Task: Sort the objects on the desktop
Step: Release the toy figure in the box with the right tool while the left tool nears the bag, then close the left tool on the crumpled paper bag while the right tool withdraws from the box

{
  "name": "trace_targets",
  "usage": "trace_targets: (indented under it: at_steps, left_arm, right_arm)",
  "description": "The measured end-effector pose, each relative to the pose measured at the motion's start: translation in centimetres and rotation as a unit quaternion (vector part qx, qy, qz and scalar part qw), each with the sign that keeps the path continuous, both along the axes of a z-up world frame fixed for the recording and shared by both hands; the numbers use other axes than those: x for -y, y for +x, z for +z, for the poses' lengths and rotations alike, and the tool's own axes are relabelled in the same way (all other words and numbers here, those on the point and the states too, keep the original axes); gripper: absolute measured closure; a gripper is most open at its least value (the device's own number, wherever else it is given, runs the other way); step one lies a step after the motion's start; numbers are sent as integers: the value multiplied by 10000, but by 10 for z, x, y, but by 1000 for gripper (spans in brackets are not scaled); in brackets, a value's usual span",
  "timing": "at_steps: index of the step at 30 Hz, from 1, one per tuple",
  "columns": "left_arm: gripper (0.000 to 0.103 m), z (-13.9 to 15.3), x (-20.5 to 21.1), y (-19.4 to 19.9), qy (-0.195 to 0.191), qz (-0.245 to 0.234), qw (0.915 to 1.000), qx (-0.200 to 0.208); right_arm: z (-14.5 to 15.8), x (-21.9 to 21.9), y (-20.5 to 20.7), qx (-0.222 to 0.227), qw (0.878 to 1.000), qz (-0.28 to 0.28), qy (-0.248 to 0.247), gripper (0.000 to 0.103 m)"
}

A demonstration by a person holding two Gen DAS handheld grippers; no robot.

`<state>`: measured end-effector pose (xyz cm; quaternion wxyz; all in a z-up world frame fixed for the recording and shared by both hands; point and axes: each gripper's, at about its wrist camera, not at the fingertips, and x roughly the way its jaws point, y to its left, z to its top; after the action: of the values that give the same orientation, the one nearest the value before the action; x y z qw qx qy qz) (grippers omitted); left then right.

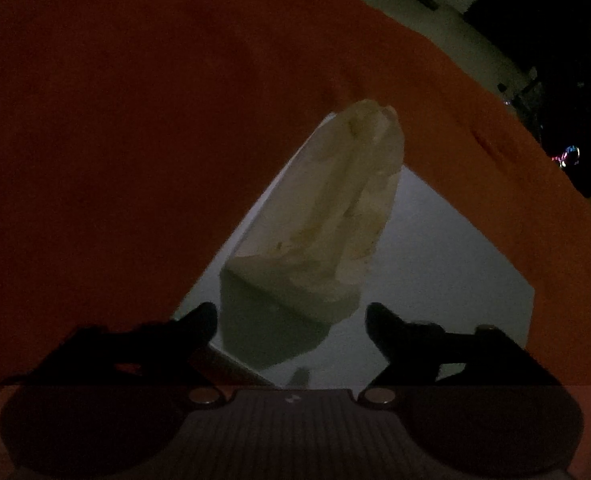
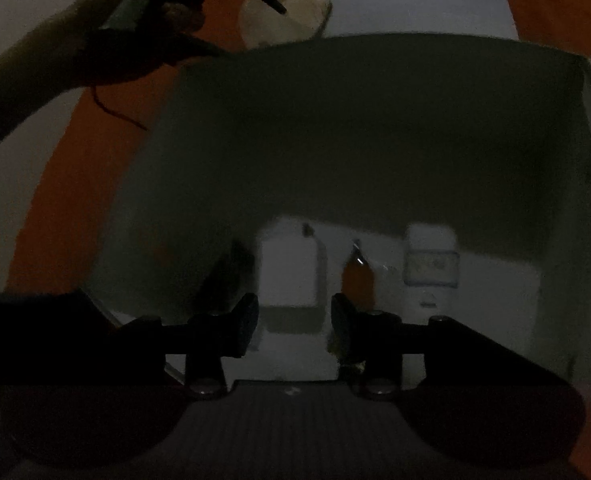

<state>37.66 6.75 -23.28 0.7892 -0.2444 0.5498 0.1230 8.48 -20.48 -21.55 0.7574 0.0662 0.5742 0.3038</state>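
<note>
The light is very dim. In the left wrist view a pale, crumpled whitish bundle (image 1: 327, 216) lies partly on a white sheet (image 1: 435, 264) and partly on the orange tabletop (image 1: 115, 120). My left gripper (image 1: 293, 322) is open just short of the bundle, with nothing between its fingers. In the right wrist view my right gripper (image 2: 294, 314) stands open over a grey bin (image 2: 335, 120). Inside lie a white block (image 2: 291, 272), a small orange item (image 2: 355, 280), a labelled white item (image 2: 431, 268) and a dark item (image 2: 227, 276). None is gripped.
A person's hand (image 2: 107, 40) holds the left gripper at the top left of the right wrist view, above the whitish bundle (image 2: 295, 20). The white sheet (image 2: 415, 12) lies behind the bin. Dark clutter (image 1: 555, 80) sits beyond the orange surface at the right.
</note>
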Motion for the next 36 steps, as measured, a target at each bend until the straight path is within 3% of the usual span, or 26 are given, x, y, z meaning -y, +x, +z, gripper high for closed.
trace_targets:
  at_steps: [6,10,11,15,17,23,28,31,36]
  left_arm:
    - [31,-13,6,2,-466,345,9982,-129]
    - [31,-15,2,9,-422,701,9966,-54]
    - [34,-15,1,11,-393,779,9962,-36]
    - [65,-19,-2,17,-314,1032,9942,46]
    - [73,-22,-2,17,-326,1097,9934,66]
    - [84,-18,6,13,36,326,9994,52]
    - [87,-13,27,17,409,-886,9952,71]
    - [88,-11,37,22,487,-1757,9832,49]
    - [88,-6,53,20,645,-3139,9473,-23]
  right_arm:
    - [-5,-3,-1,-30,9992,-251,306,58]
    - [-12,-2,-2,-201,9981,-316,484,58]
    - [-13,-1,-2,-226,9979,-338,502,58]
    - [-15,3,-2,-284,9972,-437,532,58]
    - [-14,6,-3,-295,9970,-484,533,58]
    - [-16,13,-2,-296,9958,-634,594,58]
    - [-13,15,-1,-228,9961,-643,560,58]
    - [-5,17,1,-110,9972,-538,501,58]
    - [14,19,16,76,9978,-439,492,54]
